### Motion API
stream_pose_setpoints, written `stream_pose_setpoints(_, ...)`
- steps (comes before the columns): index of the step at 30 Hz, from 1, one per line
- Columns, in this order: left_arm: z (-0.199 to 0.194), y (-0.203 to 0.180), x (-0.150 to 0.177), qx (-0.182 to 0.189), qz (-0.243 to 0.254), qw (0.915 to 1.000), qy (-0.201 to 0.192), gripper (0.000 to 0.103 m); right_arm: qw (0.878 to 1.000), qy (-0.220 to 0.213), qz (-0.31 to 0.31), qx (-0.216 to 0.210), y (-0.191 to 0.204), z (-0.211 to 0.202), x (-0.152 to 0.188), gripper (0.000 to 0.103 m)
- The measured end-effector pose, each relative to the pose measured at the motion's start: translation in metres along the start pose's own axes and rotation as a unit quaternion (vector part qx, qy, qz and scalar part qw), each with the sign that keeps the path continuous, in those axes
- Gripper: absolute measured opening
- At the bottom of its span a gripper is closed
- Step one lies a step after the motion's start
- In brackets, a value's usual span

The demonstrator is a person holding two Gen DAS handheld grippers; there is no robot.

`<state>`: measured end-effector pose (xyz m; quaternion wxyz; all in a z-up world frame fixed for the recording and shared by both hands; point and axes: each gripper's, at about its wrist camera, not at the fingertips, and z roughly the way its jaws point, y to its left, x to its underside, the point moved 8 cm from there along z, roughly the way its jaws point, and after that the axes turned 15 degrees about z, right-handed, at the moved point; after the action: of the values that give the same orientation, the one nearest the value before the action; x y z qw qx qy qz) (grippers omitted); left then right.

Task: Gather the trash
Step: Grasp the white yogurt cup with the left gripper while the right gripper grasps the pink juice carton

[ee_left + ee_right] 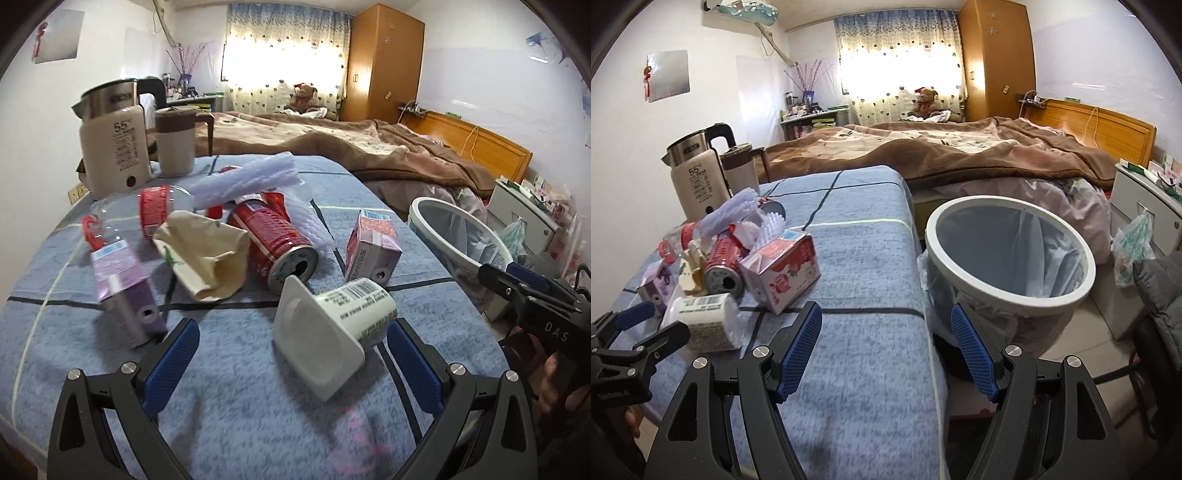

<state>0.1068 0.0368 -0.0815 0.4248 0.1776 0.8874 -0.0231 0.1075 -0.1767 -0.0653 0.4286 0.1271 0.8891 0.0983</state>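
Observation:
Trash lies on a table with a blue cloth (258,406). A white yogurt cup (332,325) lies on its side just ahead of my open left gripper (291,332), toward its right finger. Behind it are a red can (280,240), a pink carton (373,247), a purple carton (122,288), crumpled beige paper (207,251), a clear bottle with red label (155,210) and white foam wrap (247,181). My right gripper (886,328) is open and empty over the table's right edge, beside the white-rimmed bin (1012,251). The cup (709,325) and pink carton (786,273) show there too.
A cream kettle (110,144) and a brown-lidded mug (175,144) stand at the table's back left. A bed with a brown blanket (960,155) lies behind. A white cabinet (1145,206) and a grey chair (1160,295) are at right of the bin.

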Motion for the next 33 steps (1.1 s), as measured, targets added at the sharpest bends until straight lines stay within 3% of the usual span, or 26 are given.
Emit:
stream_pose_setpoints(5,0.023,-0.011,-0.004,0.039,0.027,0.9988,0.012,0.103,1.000,0.014,0.005,-0.010,0.006,0.013,-0.004,0.073)
stream_pose_setpoints(10,0.033,-0.009,-0.004,0.037,0.030,0.9986,0.022,0.101,1.000,0.014,0.003,-0.011,0.013,0.020,-0.008,0.073)
stream_pose_setpoints(16,0.036,0.001,0.004,0.052,0.002,0.9979,0.039,0.067,1.000,0.021,-0.005,-0.016,0.024,0.029,-0.006,0.073)
stream_pose_setpoints(18,0.032,0.004,0.008,0.054,-0.007,0.9979,0.035,0.067,0.999,0.024,-0.009,-0.021,0.030,0.031,-0.005,0.073)
stream_pose_setpoints(29,0.006,0.044,0.027,-0.021,-0.061,0.9976,0.027,0.067,0.996,0.033,-0.025,-0.078,0.080,0.038,0.005,0.073)
stream_pose_setpoints(33,0.006,0.053,0.032,-0.035,-0.079,0.9959,0.027,0.067,0.996,0.036,-0.037,-0.077,0.099,0.047,0.007,0.073)
